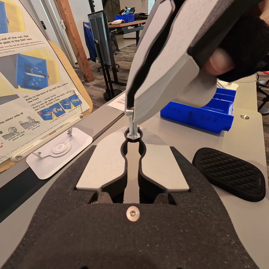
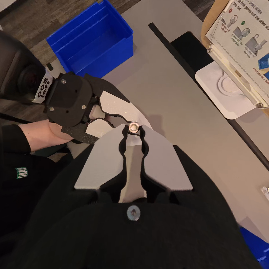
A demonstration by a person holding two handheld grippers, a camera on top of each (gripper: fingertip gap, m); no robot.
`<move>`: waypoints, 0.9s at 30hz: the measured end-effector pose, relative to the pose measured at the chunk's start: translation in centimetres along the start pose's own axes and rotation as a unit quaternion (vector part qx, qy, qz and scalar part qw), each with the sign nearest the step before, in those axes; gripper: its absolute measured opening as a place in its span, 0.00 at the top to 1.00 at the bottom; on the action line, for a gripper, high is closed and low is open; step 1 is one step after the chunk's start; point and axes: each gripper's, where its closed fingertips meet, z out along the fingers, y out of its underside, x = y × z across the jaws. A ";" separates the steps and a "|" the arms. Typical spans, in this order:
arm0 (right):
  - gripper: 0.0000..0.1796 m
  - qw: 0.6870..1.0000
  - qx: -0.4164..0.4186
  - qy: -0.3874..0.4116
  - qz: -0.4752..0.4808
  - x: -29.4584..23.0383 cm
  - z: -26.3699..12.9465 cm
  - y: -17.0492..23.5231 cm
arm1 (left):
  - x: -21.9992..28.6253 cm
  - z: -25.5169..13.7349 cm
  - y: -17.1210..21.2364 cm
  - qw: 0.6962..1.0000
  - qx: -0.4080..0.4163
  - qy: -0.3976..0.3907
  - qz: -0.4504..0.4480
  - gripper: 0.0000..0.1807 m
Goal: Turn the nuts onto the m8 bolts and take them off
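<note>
A zinc M8 bolt stands upright above the grey table. My left gripper is shut on the bolt's hex head at the bottom. My right gripper comes down from the upper right and is shut on a hex nut at the top of the thread. In the right wrist view I look straight down on the nut, which sits between my right gripper's tips with the bolt end in its middle. The left gripper's fingers reach in from the left beneath it.
A blue divided bin stands on the table behind the grippers; it also shows in the right wrist view. An instruction sheet on a stand with a white base is at the left. A black textured pad lies at the right. Left tips to right tips: about 4 cm.
</note>
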 end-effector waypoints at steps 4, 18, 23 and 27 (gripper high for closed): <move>0.91 0.997 -0.013 -0.020 -0.069 -0.6 -0.3 0.4 | 0.9 -0.3 0.1 0.999 -0.008 0.041 0.002 0.95; 0.91 0.878 -0.027 -0.169 -0.446 -7.3 -2.7 5.9 | 10.8 -5.4 1.6 0.915 -0.051 0.396 0.054 0.94; 0.91 0.856 -0.024 -0.185 -0.482 -9.2 -2.8 6.8 | 12.7 -7.5 2.2 0.868 -0.060 0.491 0.043 0.94; 0.91 0.838 -0.008 -0.177 -0.515 -10.8 -3.0 6.8 | 14.0 -10.0 1.9 0.798 -0.060 0.600 -0.009 0.95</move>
